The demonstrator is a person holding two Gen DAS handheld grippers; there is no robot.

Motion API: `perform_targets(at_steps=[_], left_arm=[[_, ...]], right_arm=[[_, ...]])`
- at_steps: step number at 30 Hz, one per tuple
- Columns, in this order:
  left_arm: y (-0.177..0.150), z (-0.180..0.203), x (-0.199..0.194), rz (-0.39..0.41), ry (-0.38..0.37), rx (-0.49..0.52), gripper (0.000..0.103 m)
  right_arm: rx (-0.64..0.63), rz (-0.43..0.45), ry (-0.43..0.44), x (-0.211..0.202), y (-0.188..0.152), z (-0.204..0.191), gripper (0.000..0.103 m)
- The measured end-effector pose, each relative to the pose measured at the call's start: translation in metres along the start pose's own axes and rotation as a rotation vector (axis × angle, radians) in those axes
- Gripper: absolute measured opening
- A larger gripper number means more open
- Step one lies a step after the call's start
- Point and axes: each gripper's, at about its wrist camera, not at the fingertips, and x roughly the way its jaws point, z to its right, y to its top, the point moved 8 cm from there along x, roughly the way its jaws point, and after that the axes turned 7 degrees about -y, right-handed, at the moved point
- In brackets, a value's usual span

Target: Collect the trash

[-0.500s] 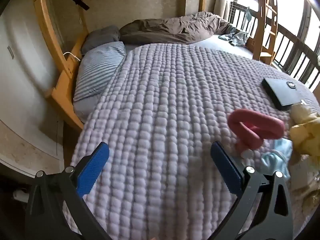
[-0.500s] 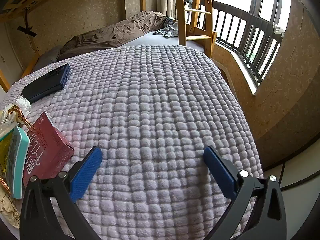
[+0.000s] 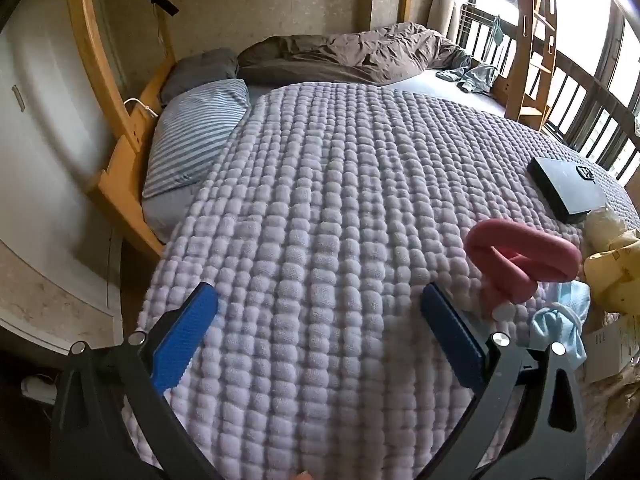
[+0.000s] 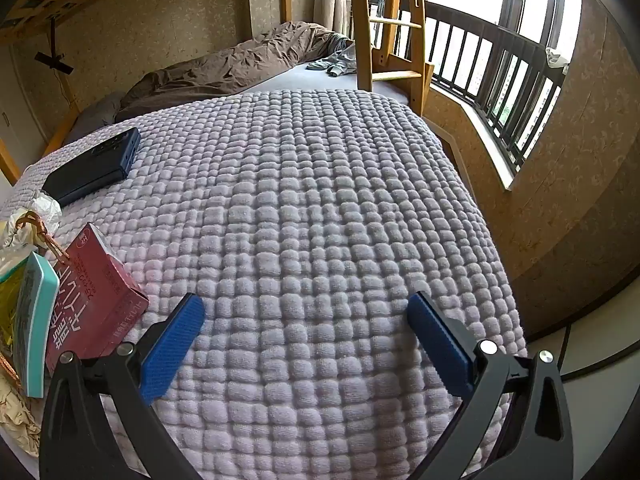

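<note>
A pile of trash lies on a lilac quilted blanket (image 3: 320, 220). In the left wrist view it sits to the right: a pink looped object (image 3: 520, 256), a crumpled blue face mask (image 3: 560, 324), a yellow wrapper (image 3: 616, 272) and a white paper (image 3: 612, 344). My left gripper (image 3: 320, 320) hovers open over bare blanket, left of the pile. In the right wrist view the pile is at the left edge: a red carton (image 4: 92, 300), a teal-edged packet (image 4: 32, 320), a crumpled tissue (image 4: 44, 208) and beige paper (image 4: 16, 420). My right gripper (image 4: 306, 320) is open over bare blanket, right of the carton.
A dark flat box (image 3: 568, 188) (image 4: 96, 168) lies on the blanket behind the pile. A striped pillow (image 3: 196, 136) and a brown duvet (image 3: 352, 56) lie at the head. A wooden ladder (image 4: 392, 28) and a window railing (image 4: 500, 80) stand to the right.
</note>
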Motion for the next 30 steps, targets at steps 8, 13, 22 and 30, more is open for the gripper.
perform_targets(at_steps=[8,13,22,30], left_arm=[[0.0002,-0.0010,-0.0004,0.001,-0.003,-0.002,0.102],[0.0010,-0.0011,0.0005,0.001,-0.004,-0.003,0.102],[0.0010,-0.0013,0.0005,0.002,-0.005,-0.004,0.102],[0.0009,-0.0016,0.0005,0.002,-0.005,-0.004,0.102]], right_arm=[[0.000,0.000,-0.001,0.0000,0.0001,0.0001,0.100],[0.000,0.001,0.000,0.0001,0.0001,0.0003,0.100],[0.000,0.001,0.000,0.0003,0.0001,0.0003,0.100],[0.000,0.001,0.000,0.0003,0.0000,0.0003,0.100]])
